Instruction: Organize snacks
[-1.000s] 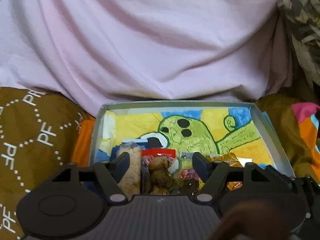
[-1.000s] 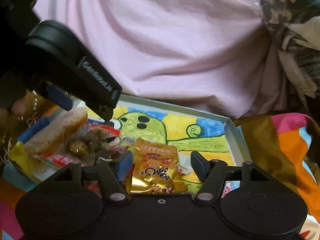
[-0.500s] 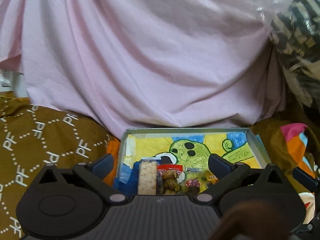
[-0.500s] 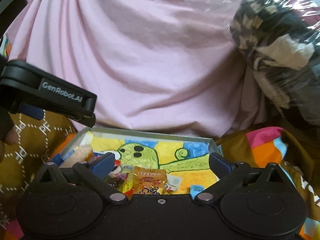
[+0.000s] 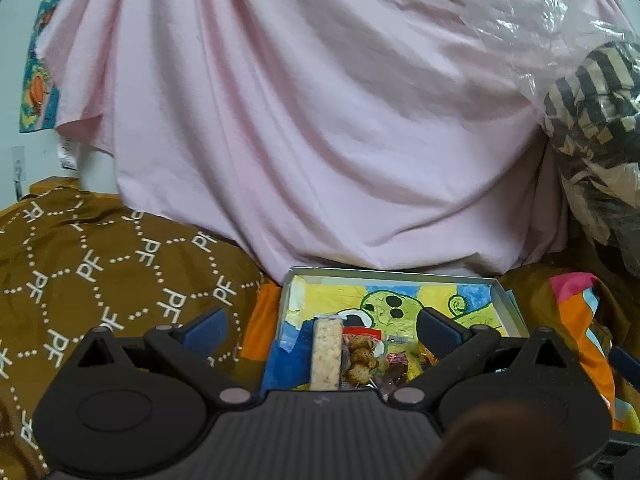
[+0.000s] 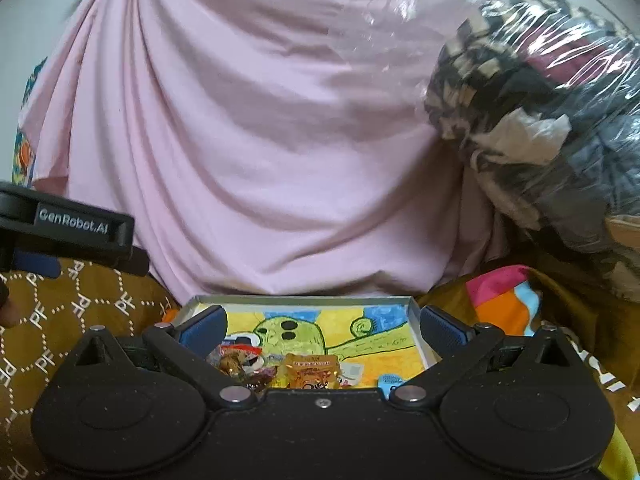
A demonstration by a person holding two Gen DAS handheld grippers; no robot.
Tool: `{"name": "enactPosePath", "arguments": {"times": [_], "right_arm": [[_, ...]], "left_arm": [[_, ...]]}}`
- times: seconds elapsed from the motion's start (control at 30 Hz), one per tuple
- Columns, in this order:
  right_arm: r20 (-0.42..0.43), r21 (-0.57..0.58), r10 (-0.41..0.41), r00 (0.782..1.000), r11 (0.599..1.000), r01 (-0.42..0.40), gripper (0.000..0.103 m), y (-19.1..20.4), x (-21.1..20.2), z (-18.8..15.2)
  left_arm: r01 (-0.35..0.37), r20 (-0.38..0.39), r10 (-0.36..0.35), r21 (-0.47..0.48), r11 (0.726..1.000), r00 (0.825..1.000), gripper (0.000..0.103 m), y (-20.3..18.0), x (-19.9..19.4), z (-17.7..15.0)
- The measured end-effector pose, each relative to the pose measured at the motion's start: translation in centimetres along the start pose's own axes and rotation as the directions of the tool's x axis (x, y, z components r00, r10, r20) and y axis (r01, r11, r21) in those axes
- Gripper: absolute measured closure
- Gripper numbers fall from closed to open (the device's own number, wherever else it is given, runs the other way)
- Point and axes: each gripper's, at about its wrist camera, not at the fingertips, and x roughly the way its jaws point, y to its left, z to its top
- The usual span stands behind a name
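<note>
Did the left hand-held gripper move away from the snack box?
Yes. The left hand-held gripper has pulled back and up: the box with the cartoon drawing now looks smaller and lower against the pink sheet, and its jaws spread wider.

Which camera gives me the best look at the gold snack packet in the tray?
The right wrist view. There the gold snack packet lies near the middle between the open fingers, its printed front showing, only its lower edge cut off by the gripper body. In the left wrist view just a sliver of it peeks out beside the right finger.
</note>
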Motion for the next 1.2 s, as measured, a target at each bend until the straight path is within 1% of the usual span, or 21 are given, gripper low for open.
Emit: {"name": "enactPosePath", "arguments": {"times": [0.17, 0.33, 0.63, 0.83, 1.2], "right_arm": [[0.018, 0.028, -0.013, 1.000, 1.000, 0.013, 0.001, -0.5, -1.8, 0.2], [0.021, 0.049, -0.018, 1.000, 0.999, 0.017, 0.001, -0.8, -3.4, 0.2], [0.048, 0.058, -0.025, 0.999, 0.998, 0.022, 0.001, -0.7, -6.1, 0.0], [0.055, 0.061, -0.029, 0.998, 0.998, 0.026, 0.001, -0.7, -7.5, -0.4], [0.060, 0.053, -0.028, 0.998, 0.998, 0.024, 0.001, -0.6, -10.5, -1.6]], "left_arm": [[-0.020, 0.019, 0.021, -0.023, 1.000, 1.000, 0.001, 0.8, -1.8, -0.6], [-0.031, 0.020, 0.032, -0.044, 0.999, 0.999, 0.001, 1.5, -3.6, -1.8], [-0.060, 0.036, 0.062, -0.060, 0.996, 0.997, 0.001, 2.4, -6.3, -3.7], [-0.070, 0.045, 0.072, -0.053, 0.996, 0.996, 0.001, 2.8, -7.7, -4.7], [-0.081, 0.044, 0.084, -0.073, 0.994, 0.995, 0.001, 3.5, -9.5, -6.9]]}}
